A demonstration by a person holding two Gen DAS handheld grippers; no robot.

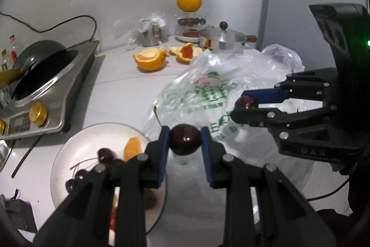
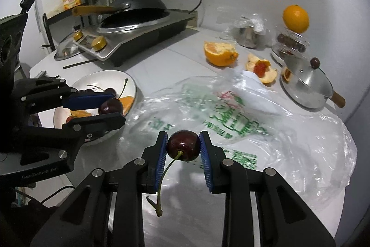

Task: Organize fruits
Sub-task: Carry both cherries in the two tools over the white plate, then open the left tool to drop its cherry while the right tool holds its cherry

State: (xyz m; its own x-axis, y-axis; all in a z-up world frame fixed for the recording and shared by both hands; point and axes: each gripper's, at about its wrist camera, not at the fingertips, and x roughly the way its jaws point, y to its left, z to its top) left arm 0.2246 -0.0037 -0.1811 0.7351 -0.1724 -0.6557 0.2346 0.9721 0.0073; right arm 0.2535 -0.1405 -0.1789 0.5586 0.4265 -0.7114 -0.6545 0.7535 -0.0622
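Observation:
My left gripper is shut on a dark red cherry, held above the table just right of a white plate. The plate holds several cherries and an orange slice. My right gripper is shut on another dark cherry whose green stem hangs down toward the camera. In the right wrist view the left gripper holds its cherry over the plate's right rim. In the left wrist view the right gripper holds its cherry over the plastic bag.
A crumpled printed plastic bag lies on the white table. Behind it are a halved orange, orange peel, a lidded steel pot, a whole orange on a jar. A stove with a wok stands at the left.

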